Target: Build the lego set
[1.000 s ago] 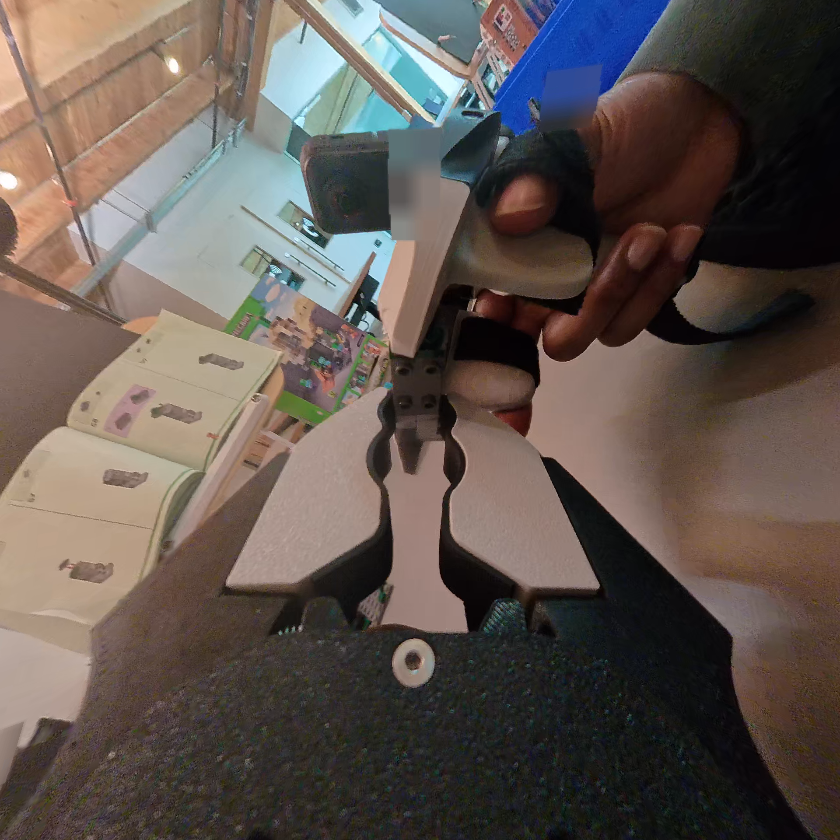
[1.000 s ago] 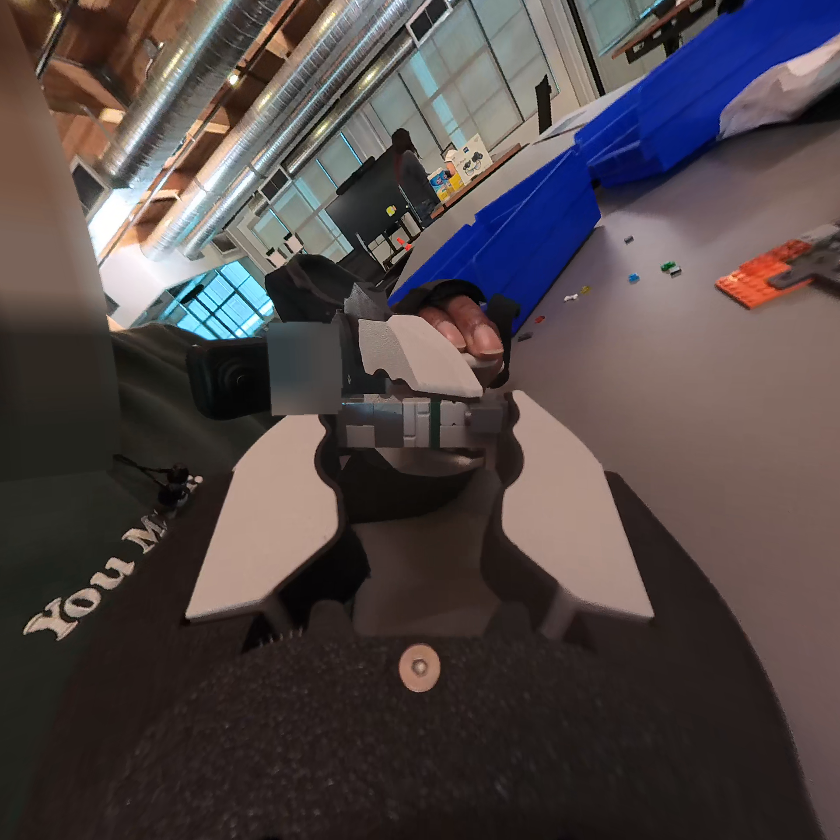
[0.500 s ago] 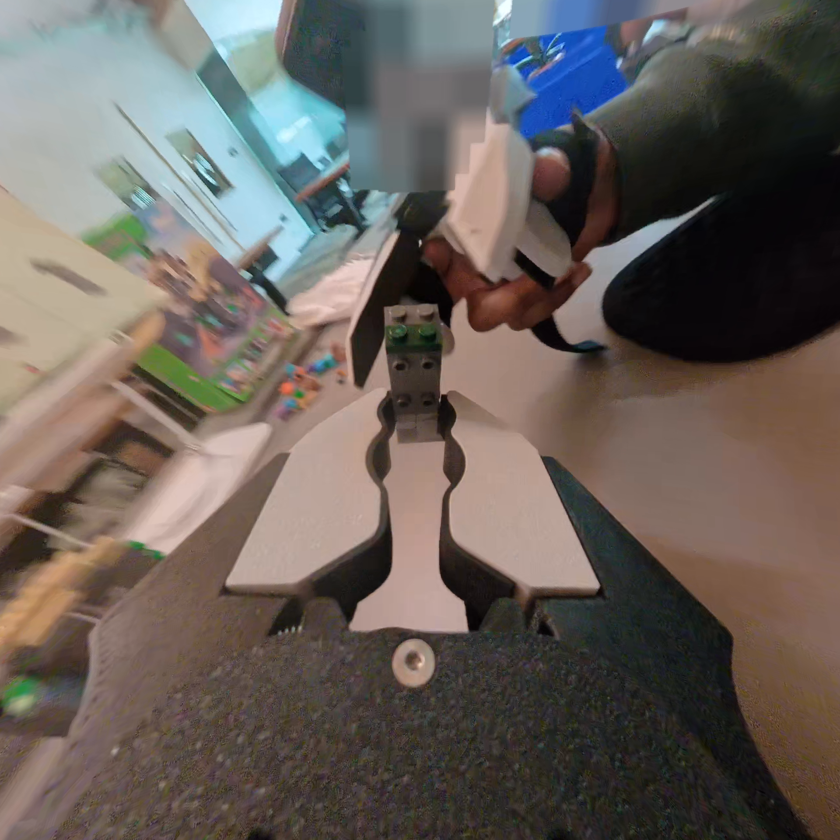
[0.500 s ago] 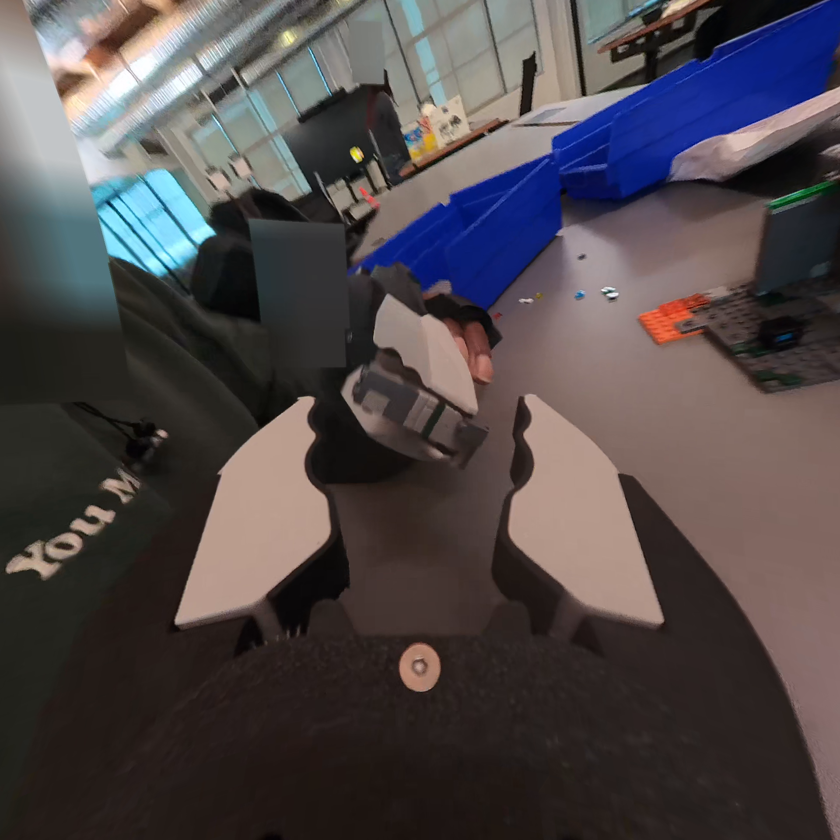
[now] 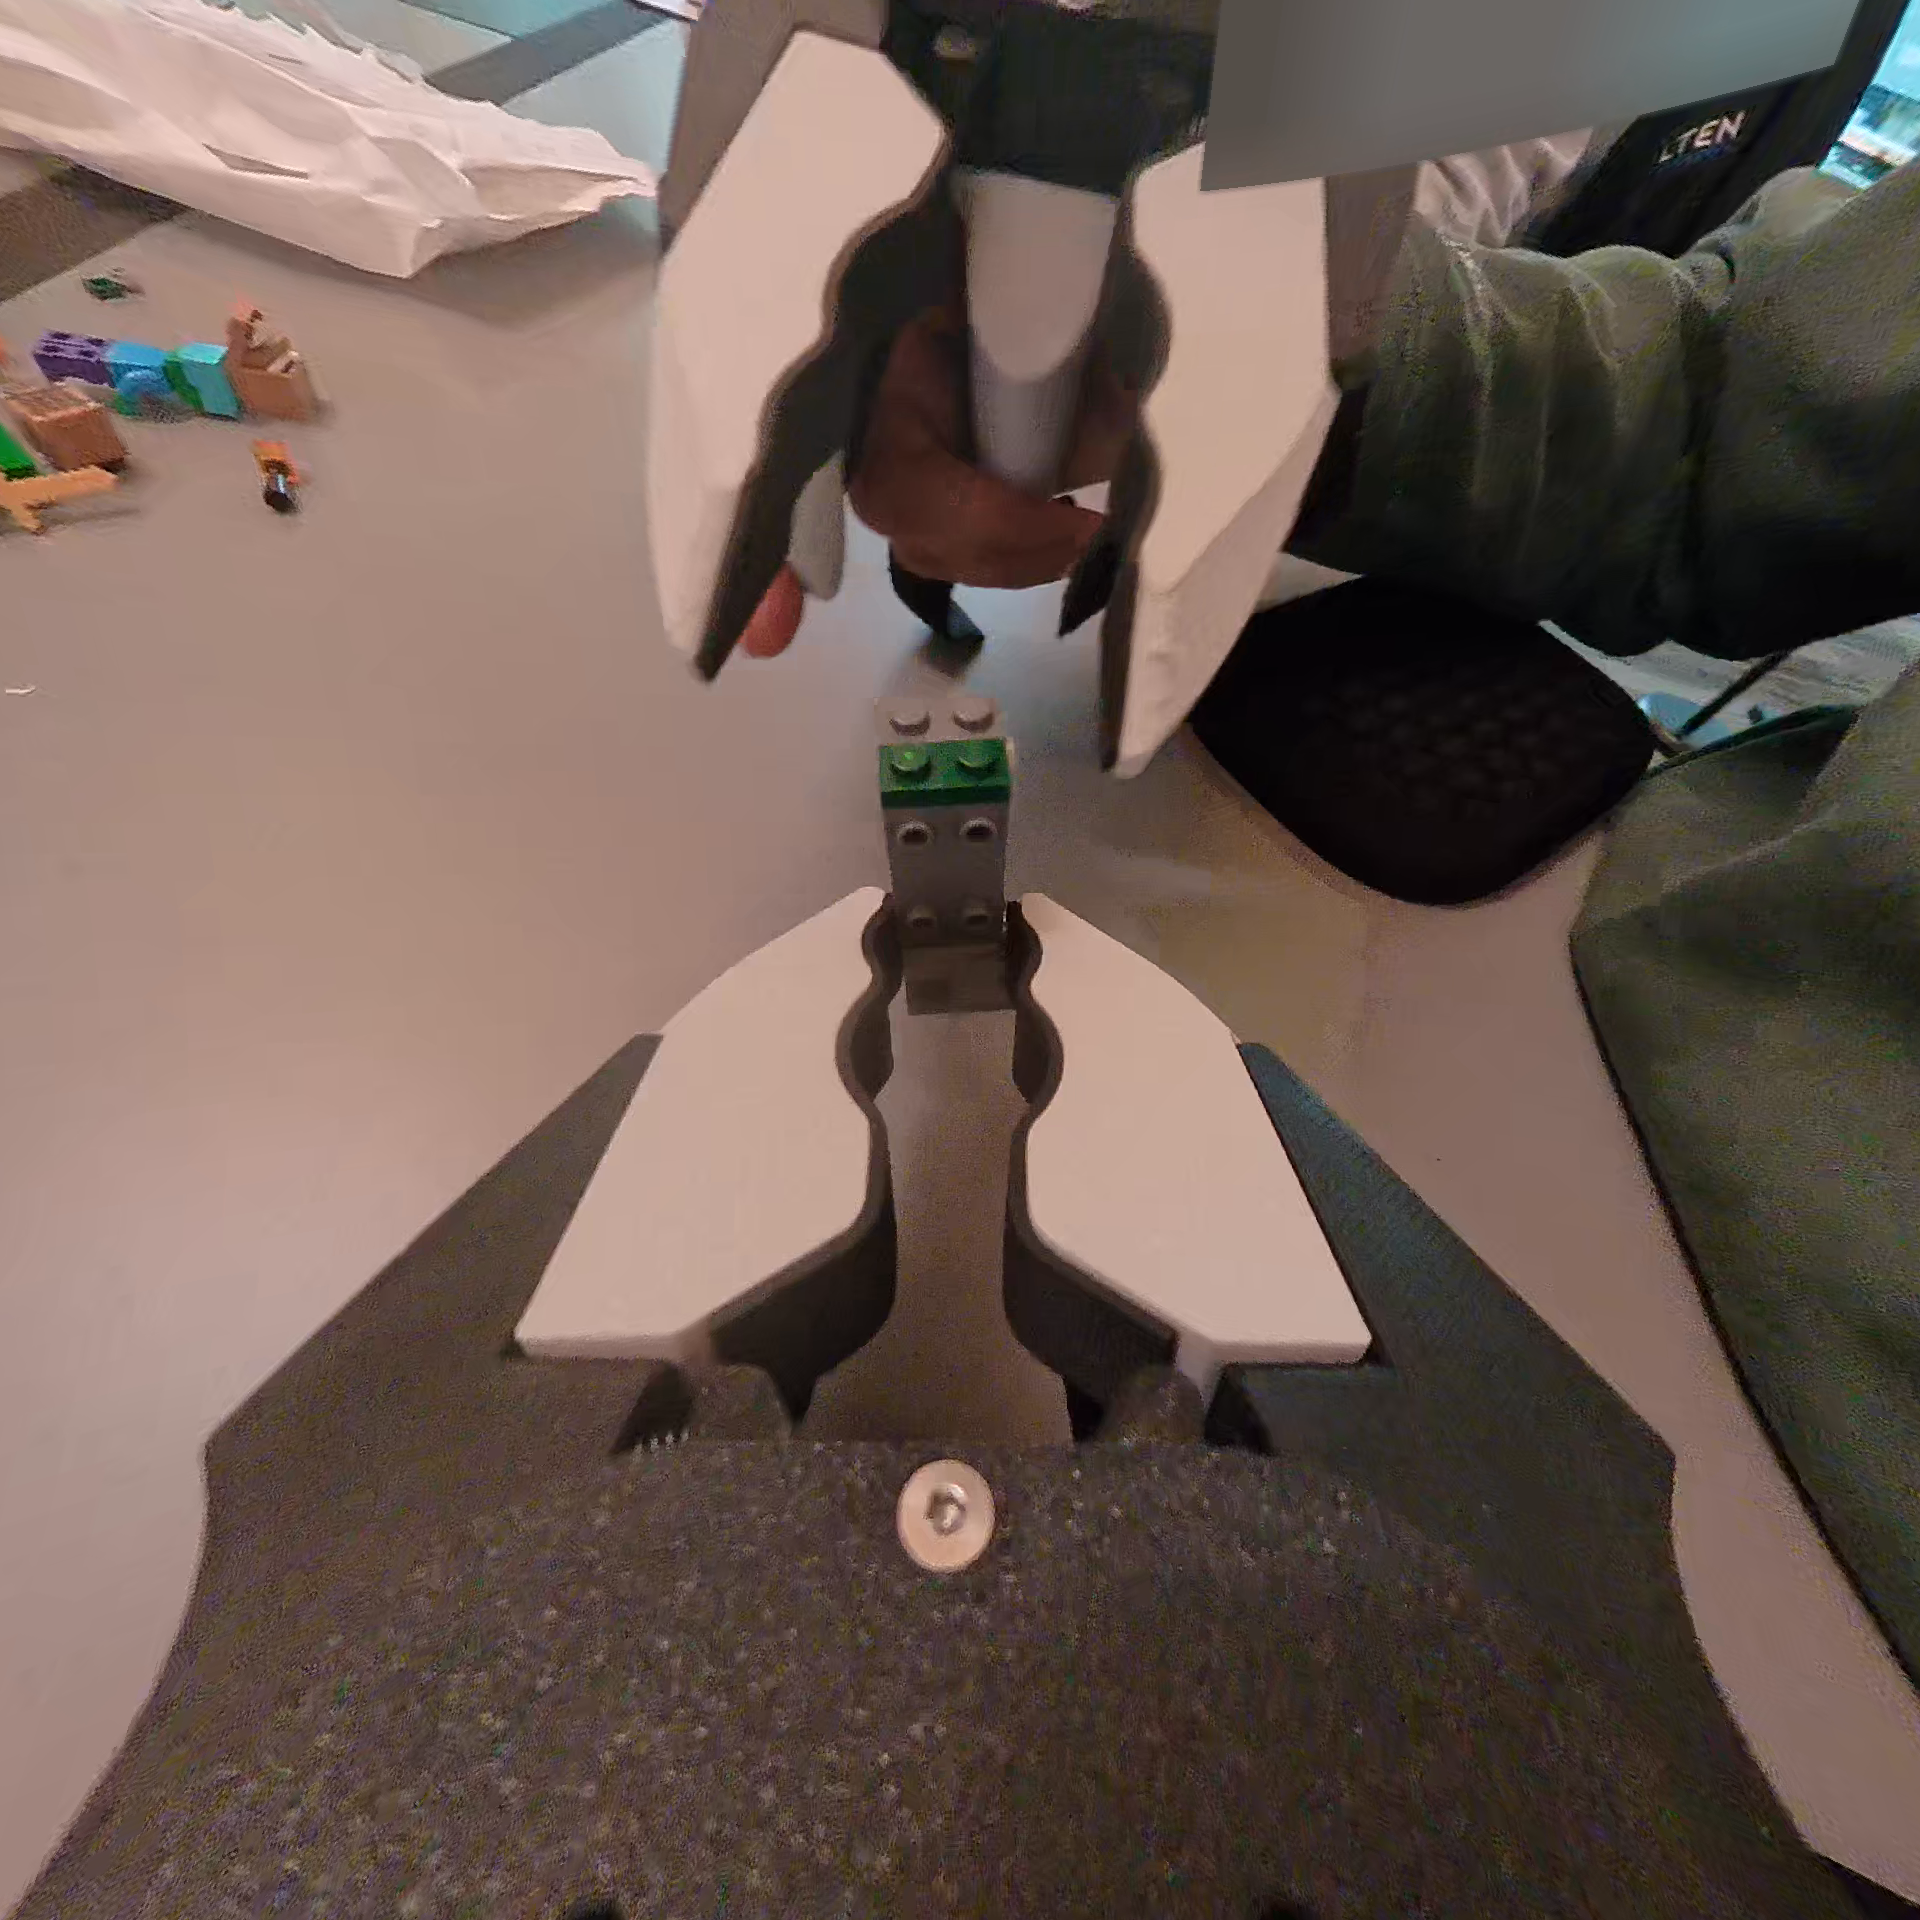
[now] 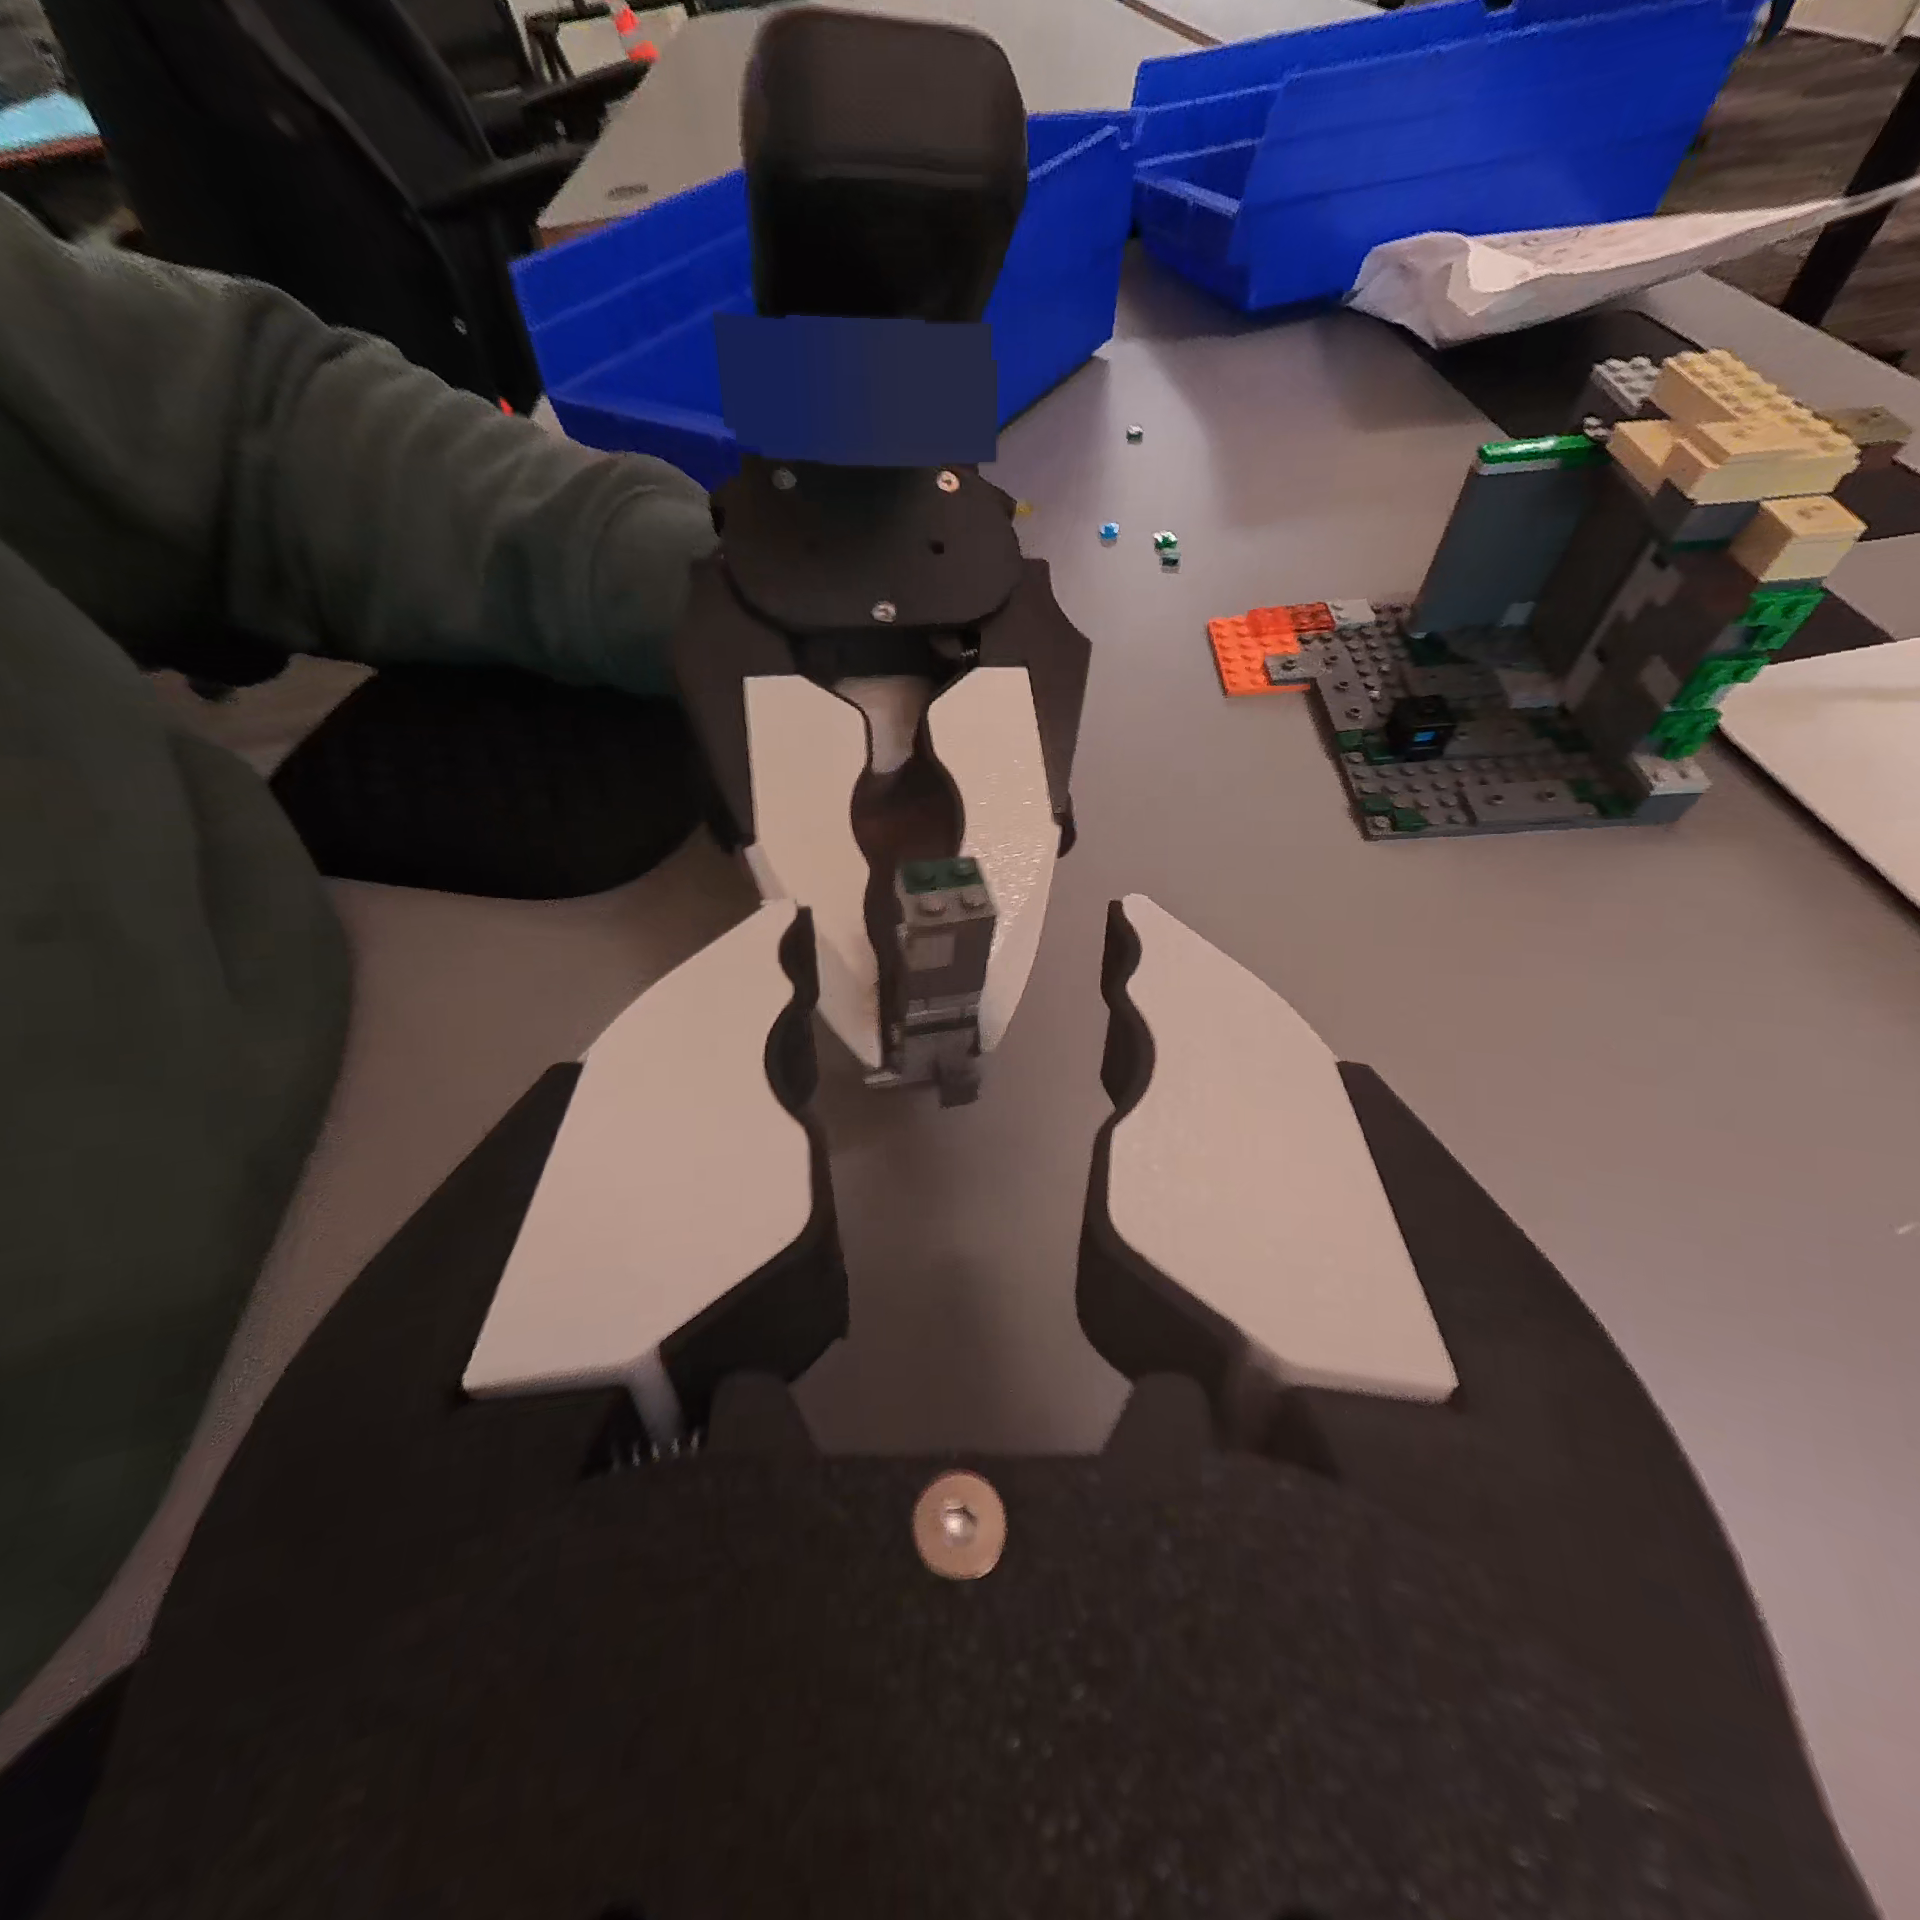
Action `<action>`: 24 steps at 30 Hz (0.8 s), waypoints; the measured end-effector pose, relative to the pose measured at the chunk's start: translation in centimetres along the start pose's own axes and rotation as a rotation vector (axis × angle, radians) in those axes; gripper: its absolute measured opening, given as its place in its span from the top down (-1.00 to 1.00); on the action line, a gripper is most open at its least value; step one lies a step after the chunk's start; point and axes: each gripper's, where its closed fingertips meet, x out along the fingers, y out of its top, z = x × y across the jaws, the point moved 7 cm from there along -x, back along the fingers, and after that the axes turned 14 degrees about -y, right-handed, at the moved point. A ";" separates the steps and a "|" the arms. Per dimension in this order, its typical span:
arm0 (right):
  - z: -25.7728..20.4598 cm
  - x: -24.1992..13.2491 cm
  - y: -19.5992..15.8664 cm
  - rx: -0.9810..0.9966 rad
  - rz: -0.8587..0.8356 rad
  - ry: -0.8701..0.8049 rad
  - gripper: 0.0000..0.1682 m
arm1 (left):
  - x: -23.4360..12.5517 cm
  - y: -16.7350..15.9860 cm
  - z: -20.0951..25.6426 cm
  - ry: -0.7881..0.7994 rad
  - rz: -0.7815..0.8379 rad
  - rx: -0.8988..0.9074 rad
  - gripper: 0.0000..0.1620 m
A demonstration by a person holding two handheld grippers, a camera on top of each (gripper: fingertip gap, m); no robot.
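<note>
1. The left tongs point(image 5: 945, 935) are pinching a small grey brick stack point(image 5: 943, 831) by its lower end, so the rest of it stands clear beyond the tips; that leaves the free end open for the other tool to reach
2. The stack has a green brick point(image 5: 945, 774) near its far end with a pale grey piece past it, studs facing the left wrist camera; held this way the join lines are easy to check
3. The right tongs point(image 6: 951, 935) are spread wide and hold nothing; seen from the left wrist view they hang just above the stack's free end, apart from it, with a tip to either side of its line
4. My reading is that the two tools face each other on purpose: one steadies the piece in the air over the worktop point(image 5: 416, 831), the other is free to press or take it
5. The half-built model point(image 6: 1558, 665), grey base with an orange plate, a dark wall, tan bricks on top and green ones down one edge, stands well off to the right of both tools, likely where the stack belongs
6. Loose coloured bricks point(image 5: 166, 384) and a crumpled white bag point(image 5: 312, 135) lie far to the left, and blue bins point(image 6: 1351, 156) at the back, all out of the working space
</note>
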 end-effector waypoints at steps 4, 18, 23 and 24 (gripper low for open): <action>0.9 0.8 -0.4 0.021 -0.014 0.060 0.54 | 0.5 0.5 -1.1 0.001 -0.017 0.001 0.77; 3.6 1.5 0.7 -0.068 0.081 -0.130 0.79 | -2.7 0.8 -3.2 0.296 0.062 0.007 0.67; 5.2 3.0 0.7 -0.048 0.090 -0.232 0.78 | -5.0 0.5 -2.9 0.439 0.092 0.005 0.66; 5.4 3.2 0.4 -0.042 0.082 -0.248 0.78 | -5.4 0.5 -2.7 0.455 0.108 0.009 0.68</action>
